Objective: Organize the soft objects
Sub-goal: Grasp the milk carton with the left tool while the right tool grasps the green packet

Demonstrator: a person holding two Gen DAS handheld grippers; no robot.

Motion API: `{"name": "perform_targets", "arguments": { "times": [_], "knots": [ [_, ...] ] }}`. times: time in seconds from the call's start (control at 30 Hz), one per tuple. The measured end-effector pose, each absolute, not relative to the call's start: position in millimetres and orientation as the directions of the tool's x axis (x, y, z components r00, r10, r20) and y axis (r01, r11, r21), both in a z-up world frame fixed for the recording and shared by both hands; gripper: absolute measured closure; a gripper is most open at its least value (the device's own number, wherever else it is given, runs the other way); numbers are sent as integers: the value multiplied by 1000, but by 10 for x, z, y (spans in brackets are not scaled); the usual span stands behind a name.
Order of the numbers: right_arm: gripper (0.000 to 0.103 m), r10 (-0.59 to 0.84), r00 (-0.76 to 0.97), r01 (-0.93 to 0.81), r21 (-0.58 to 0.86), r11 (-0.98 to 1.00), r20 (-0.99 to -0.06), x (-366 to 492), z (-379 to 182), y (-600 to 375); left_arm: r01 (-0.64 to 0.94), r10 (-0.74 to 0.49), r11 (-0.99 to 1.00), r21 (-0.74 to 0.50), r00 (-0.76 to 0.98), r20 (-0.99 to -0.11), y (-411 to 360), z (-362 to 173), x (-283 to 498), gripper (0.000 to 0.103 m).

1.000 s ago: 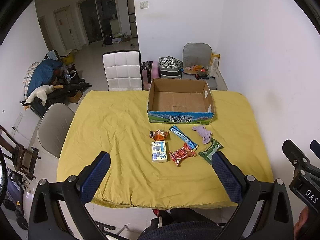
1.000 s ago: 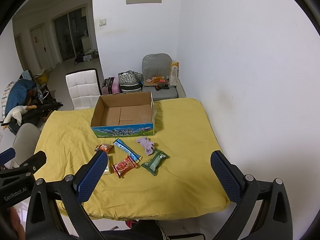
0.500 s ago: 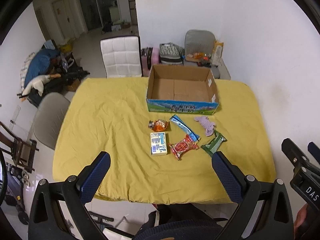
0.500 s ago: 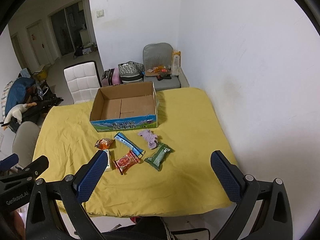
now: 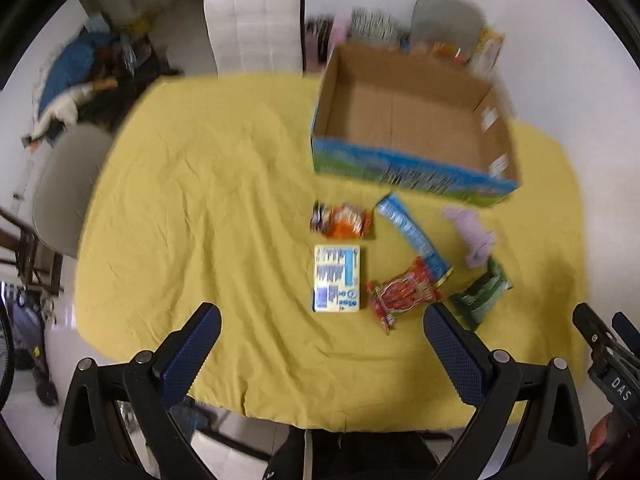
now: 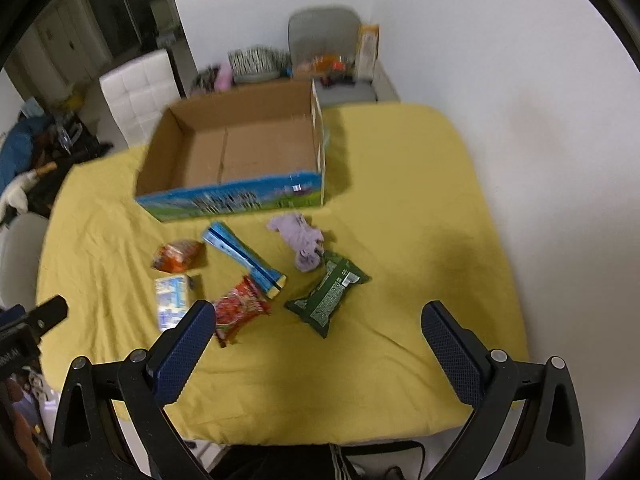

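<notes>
- Left gripper [image 5: 320,330] hangs over the near table edge, jaws spread wide, holding nothing.
- Right gripper [image 6: 316,324] likewise, jaws spread and empty.
- On the yellow cloth [image 5: 200,208] just ahead: a carton [image 5: 337,278], red packet [image 5: 402,294], green packet [image 6: 328,294].
- Farther: orange packet [image 5: 342,221], blue tube [image 6: 244,258], purple cloth [image 6: 302,242].
- Beyond them stands the open box [image 6: 230,198], nothing inside.
</notes>
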State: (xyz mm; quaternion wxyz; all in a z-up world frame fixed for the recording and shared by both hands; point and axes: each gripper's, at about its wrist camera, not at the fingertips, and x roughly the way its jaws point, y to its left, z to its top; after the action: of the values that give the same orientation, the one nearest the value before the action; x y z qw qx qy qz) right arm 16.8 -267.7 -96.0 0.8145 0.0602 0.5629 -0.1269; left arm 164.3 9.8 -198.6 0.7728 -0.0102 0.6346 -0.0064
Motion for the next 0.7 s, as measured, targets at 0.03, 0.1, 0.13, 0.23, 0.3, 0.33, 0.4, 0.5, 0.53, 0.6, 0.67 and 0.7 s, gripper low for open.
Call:
{"name": "perform_targets", "arguments": {
  "times": [0.03, 0.1, 0.13, 0.23, 0.3, 0.33, 0.4, 0.5, 0.53, 0.6, 0.67, 0.7],
  "knots": [
    [0, -142, 304, 277, -56, 959, -942, 280, -1130, -2710, -9, -34, 999, -36, 175, -984, 106, -2119, 1709, 0],
    [0, -126, 249, 282, -52, 958, -960, 468, -1456, -2794, -23, -34, 999, -37, 107, -994, 116, -2482, 1868, 0],
    [0, -125, 215, 295, -57, 954, -969, 557, -1640, -2852, -25, -40, 999, -42, 94, -995, 118, -2580, 1906, 0],
    [0, -106, 138, 331, -55, 942, -985, 758, -2129, -3004, -40, -44, 998, -45, 17, -999, 106, -3022, 2053, 0],
    [0, -71, 75, 367, -38, 930, -995, 867, -2484, -3108, -58, -51, 997, -49, -40, -998, 79, -3335, 2149, 0],
    [0, -57, 60, 387, -30, 922, -997, 883, -2604, -3146, -62, -75, 995, -71, -64, -995, 62, -3442, 2174, 0],
    [0, -23, 19, 424, -13, 906, -1000, 924, -2881, -3229, -68, -71, 996, -64, -100, -992, 45, -3623, 2230, 0],
    [0, 8, -37, 475, -10, 880, -999, 941, -3250, -3284, -82, -88, 994, -76, -156, -984, 25, -3886, 2291, 0],
    [1, 18, -58, 492, -13, 871, -998, 955, -3378, -3308, -86, -87, 994, -73, -167, -982, 25, -3953, 2304, 0],
    [2, 57, -86, 523, 4, 853, -995, 960, -3576, -3341, -96, -98, 992, -80, -197, -975, 30, -4086, 2318, 0],
    [2, 75, -103, 542, 7, 840, -992, 968, -3747, -3362, -101, -101, 992, -81, -220, -970, 37, -4167, 2315, 0],
    [3, 86, -113, 551, 9, 834, -990, 965, -3833, -3367, -98, -97, 992, -76, -229, -969, 31, -4209, 2311, 0]
  ]
}}
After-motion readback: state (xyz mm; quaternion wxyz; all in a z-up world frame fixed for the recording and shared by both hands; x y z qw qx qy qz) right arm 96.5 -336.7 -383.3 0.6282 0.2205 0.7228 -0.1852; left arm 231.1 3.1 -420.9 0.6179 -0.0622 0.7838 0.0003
